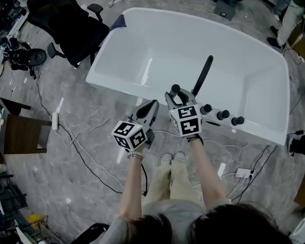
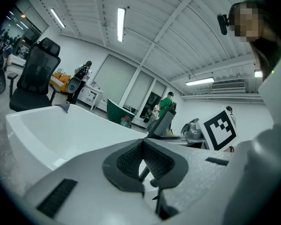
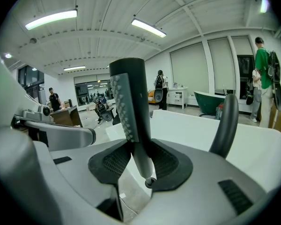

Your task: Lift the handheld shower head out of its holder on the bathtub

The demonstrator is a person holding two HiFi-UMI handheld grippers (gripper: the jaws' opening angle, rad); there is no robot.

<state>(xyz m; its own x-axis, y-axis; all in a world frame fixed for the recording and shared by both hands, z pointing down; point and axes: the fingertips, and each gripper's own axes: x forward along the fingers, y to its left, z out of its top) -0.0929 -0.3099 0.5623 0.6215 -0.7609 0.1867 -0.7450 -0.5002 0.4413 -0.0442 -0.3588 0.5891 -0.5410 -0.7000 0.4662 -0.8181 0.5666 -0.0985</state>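
Observation:
The white bathtub lies ahead, with a tall black spout and three black knobs on its near rim. My right gripper is shut on the handheld shower head just left of the spout. In the right gripper view the dark shower head stands upright between the jaws of the right gripper, its dotted face turned left, with the spout behind. My left gripper hovers beside it, shut and holding nothing. From the left gripper, the shower head shows ahead.
A black office chair stands at the tub's far left corner. Cables and a power strip lie on the grey floor near my feet. A dark wooden table is at the left. People stand in the background.

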